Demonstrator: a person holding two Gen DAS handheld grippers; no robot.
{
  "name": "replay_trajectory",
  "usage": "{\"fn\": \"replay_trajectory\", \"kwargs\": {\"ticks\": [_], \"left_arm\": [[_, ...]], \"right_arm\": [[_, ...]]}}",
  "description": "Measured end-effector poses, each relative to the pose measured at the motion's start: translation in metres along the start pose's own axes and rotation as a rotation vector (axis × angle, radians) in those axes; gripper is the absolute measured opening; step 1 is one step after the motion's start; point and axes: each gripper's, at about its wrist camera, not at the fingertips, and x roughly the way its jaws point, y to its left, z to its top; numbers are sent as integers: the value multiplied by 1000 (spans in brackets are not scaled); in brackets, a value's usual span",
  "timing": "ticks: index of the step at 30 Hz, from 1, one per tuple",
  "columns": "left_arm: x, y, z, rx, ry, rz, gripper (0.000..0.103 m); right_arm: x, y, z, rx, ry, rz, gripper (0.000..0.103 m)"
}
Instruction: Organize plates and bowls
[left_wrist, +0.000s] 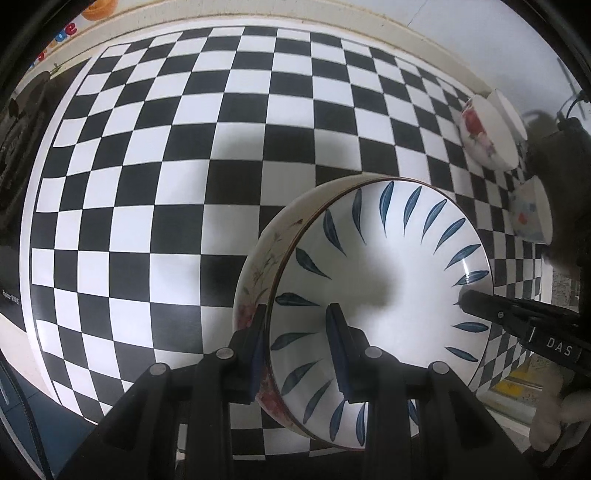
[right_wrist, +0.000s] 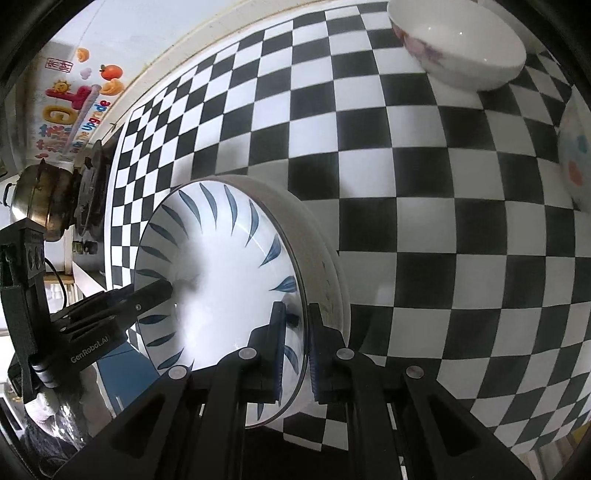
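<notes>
A white plate with blue leaf marks (left_wrist: 388, 258) sits nested inside a floral bowl (left_wrist: 258, 258); the stack is held tilted above the checkered table (left_wrist: 147, 184). My left gripper (left_wrist: 297, 347) is shut on the near rim of the stack, one finger outside the bowl, one inside the plate. My right gripper (right_wrist: 295, 350) is shut on the opposite rim of the same stack (right_wrist: 221, 277). Each gripper shows in the other's view, the right one (left_wrist: 517, 317) and the left one (right_wrist: 110, 306).
A white floral bowl (left_wrist: 487, 133) and a smaller patterned bowl (left_wrist: 532, 210) stand at the table's right side; both also show in the right wrist view (right_wrist: 461, 44), (right_wrist: 574, 155). A metal pot (right_wrist: 40, 199) sits on a stove beyond the table's left end.
</notes>
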Motion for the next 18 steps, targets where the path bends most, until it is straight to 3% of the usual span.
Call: {"fn": "replay_trajectory", "kwargs": {"ticks": [18], "left_arm": [[12,-1,-1,-11,23,15,28]], "right_arm": [[13,-1,-1,13,2,-17,16]]}}
